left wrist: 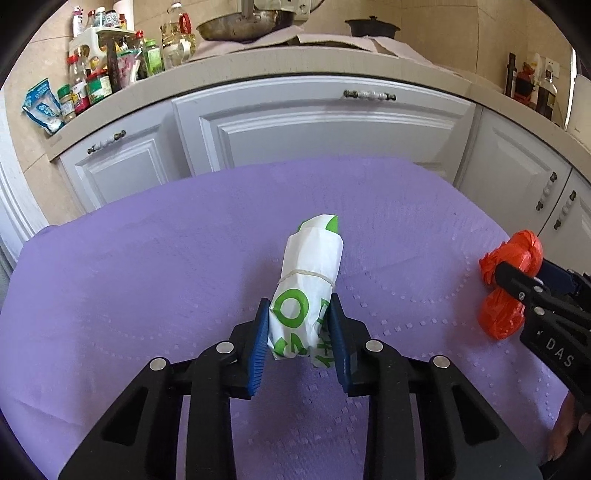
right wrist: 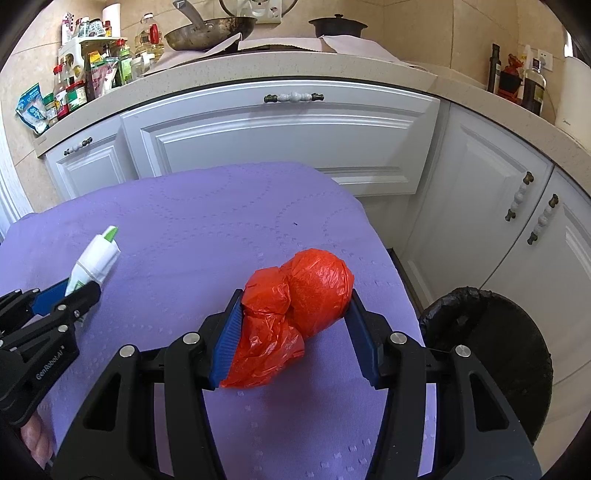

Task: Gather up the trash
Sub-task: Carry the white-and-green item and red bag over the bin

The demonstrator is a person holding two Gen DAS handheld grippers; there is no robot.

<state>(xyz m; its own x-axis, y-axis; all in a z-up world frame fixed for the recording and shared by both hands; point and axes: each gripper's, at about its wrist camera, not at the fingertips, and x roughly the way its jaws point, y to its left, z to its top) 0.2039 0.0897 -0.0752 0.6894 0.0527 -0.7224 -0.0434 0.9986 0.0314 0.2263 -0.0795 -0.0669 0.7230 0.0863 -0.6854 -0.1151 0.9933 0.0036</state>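
My left gripper (left wrist: 300, 314) is shut on a rolled white paper wrapper with green print (left wrist: 312, 280), bound by a rubber band, over the purple cloth. My right gripper (right wrist: 293, 306) is shut on a knotted red plastic bag (right wrist: 295, 314). In the left wrist view the red bag (left wrist: 511, 284) and the right gripper (left wrist: 517, 284) show at the far right. In the right wrist view the wrapper (right wrist: 96, 260) and the left gripper (right wrist: 74, 291) show at the left. A round bin lined with a black bag (right wrist: 491, 354) stands on the floor right of the table.
The purple cloth (left wrist: 147, 280) covers the table. White cabinets (left wrist: 317, 129) stand behind it, close to its far edge. The counter above holds bottles and jars (left wrist: 96, 74), a pan (left wrist: 243, 26) and a dark pot (left wrist: 371, 27).
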